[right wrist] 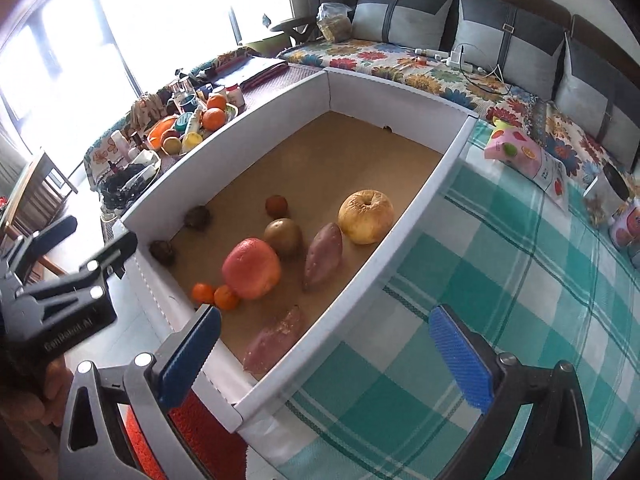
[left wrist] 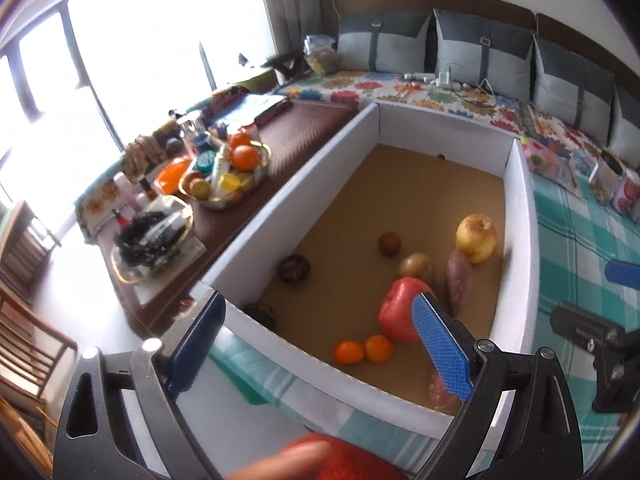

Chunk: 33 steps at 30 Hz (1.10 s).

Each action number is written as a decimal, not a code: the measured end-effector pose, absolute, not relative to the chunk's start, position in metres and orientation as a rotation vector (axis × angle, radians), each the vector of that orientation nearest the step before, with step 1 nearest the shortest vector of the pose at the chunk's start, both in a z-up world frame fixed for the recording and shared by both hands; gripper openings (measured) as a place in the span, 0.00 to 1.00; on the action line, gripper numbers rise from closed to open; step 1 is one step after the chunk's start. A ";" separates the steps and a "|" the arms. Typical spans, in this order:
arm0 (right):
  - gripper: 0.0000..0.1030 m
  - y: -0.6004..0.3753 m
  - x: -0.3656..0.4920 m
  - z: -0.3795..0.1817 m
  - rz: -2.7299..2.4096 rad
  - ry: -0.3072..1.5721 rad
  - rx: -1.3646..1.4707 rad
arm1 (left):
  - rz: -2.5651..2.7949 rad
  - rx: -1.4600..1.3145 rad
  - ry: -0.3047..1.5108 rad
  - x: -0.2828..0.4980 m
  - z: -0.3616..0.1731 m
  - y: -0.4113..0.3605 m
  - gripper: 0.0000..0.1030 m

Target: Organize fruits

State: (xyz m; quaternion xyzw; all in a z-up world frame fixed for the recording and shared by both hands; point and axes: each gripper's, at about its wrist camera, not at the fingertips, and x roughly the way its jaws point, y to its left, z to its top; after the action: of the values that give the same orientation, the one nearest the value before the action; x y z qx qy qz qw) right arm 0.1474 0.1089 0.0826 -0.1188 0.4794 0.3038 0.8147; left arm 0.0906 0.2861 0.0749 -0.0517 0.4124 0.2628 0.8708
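Note:
A white box with a brown floor holds the fruit: a yellow apple, a purple sweet potato, a brown kiwi, a big red-orange fruit, two small oranges and dark fruits. A pink sweet potato lies by the near wall. My left gripper hovers open above the near wall, holding nothing. Open and bare, my right gripper hangs over the box's near right wall.
A tray of oranges and bottles crowds the side table left of the box. A teal checked cloth covers the surface on the right, with a pink snack bag. Red mesh and a hand lie below.

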 end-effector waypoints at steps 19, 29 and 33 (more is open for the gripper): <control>1.00 0.137 0.136 0.106 0.620 0.997 -0.344 | 0.517 -0.113 0.904 0.086 0.092 0.290 0.95; 1.00 0.146 0.130 0.120 0.567 0.948 -0.388 | 0.534 -0.195 0.898 0.077 0.099 0.308 0.95; 1.00 0.150 0.127 0.123 0.564 0.936 -0.404 | 0.537 -0.205 0.901 0.075 0.098 0.311 0.95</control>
State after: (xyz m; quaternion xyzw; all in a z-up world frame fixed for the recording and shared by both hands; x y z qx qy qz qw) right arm 0.1273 0.1495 0.1230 -0.1907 0.4418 0.2663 0.8352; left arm 0.0754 0.3112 0.0976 -0.0978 0.4295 0.2560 0.8605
